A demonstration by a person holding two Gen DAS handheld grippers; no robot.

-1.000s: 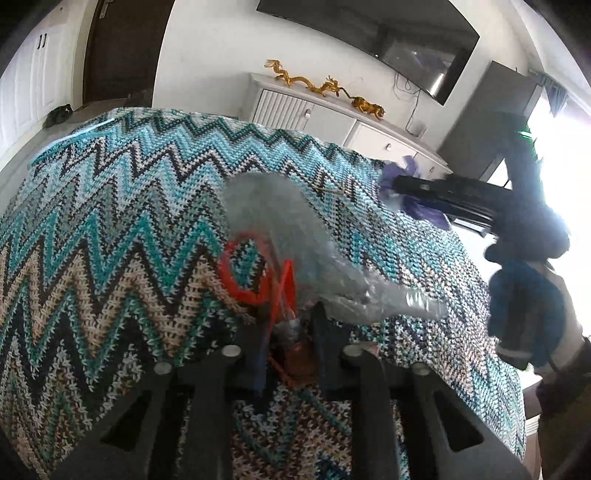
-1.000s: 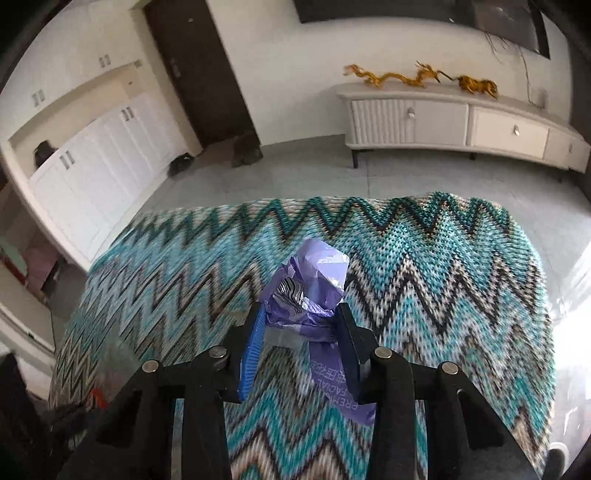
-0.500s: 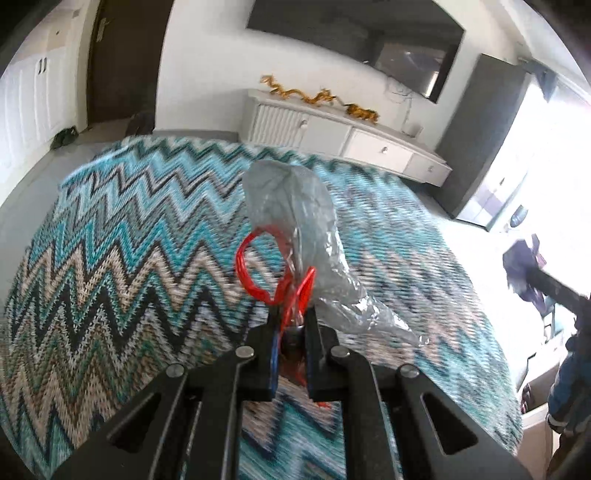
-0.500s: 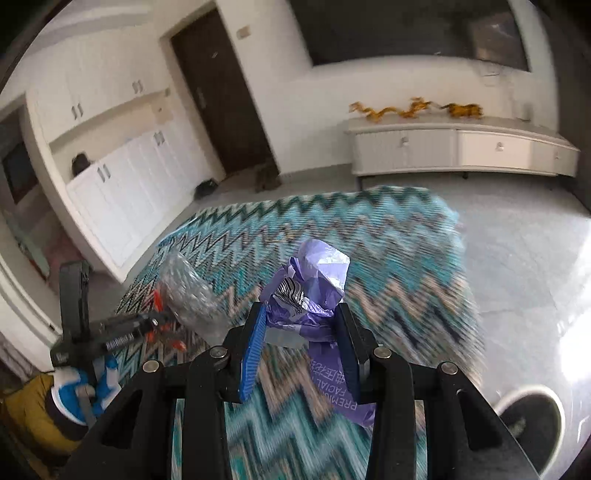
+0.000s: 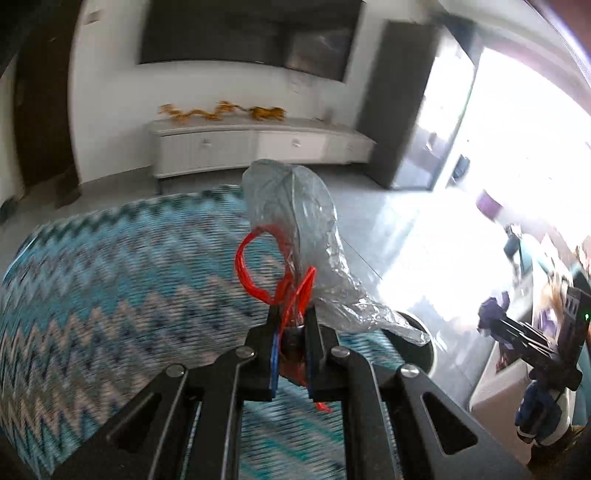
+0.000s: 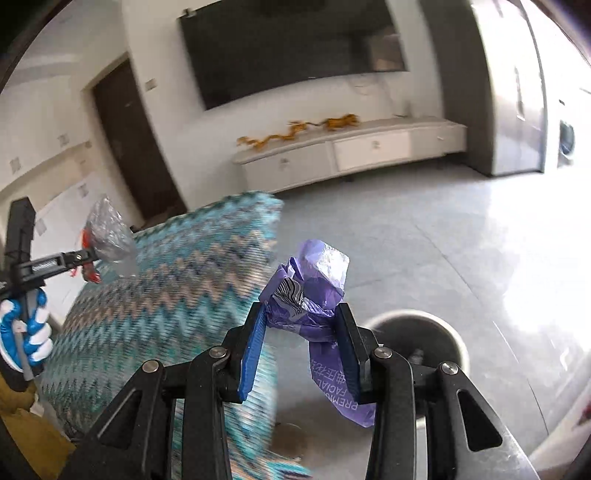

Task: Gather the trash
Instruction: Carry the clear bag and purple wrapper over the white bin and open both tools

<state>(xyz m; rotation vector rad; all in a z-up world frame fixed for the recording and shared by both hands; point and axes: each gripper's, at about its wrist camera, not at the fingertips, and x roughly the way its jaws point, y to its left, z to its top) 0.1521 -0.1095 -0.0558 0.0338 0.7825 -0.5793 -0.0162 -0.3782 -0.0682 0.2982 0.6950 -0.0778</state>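
My left gripper (image 5: 291, 317) is shut on a crumpled clear plastic bag (image 5: 295, 221) with red drawstring loops (image 5: 255, 266), held in the air over the zigzag blanket's edge. My right gripper (image 6: 301, 314) is shut on a crumpled purple wrapper (image 6: 314, 280) with printed text, held above the floor. A round grey bin (image 6: 417, 336) stands on the floor just behind the right gripper; its rim also shows in the left wrist view (image 5: 413, 325). The right wrist view shows the left gripper (image 6: 92, 254) with the clear bag (image 6: 109, 232) at far left. The left wrist view shows the right gripper (image 5: 491, 321) at far right.
A bed covered with a teal zigzag knit blanket (image 5: 110, 295) fills the left; it also shows in the right wrist view (image 6: 177, 295). A white low cabinet (image 6: 351, 151) with gold dragon figures and a wall TV (image 5: 240, 33) stand behind. Glossy grey floor (image 6: 443, 240) lies to the right.
Both grippers have swung right, off the blanket toward the floor. The grey bin has come into both views. Each still holds its piece of trash.
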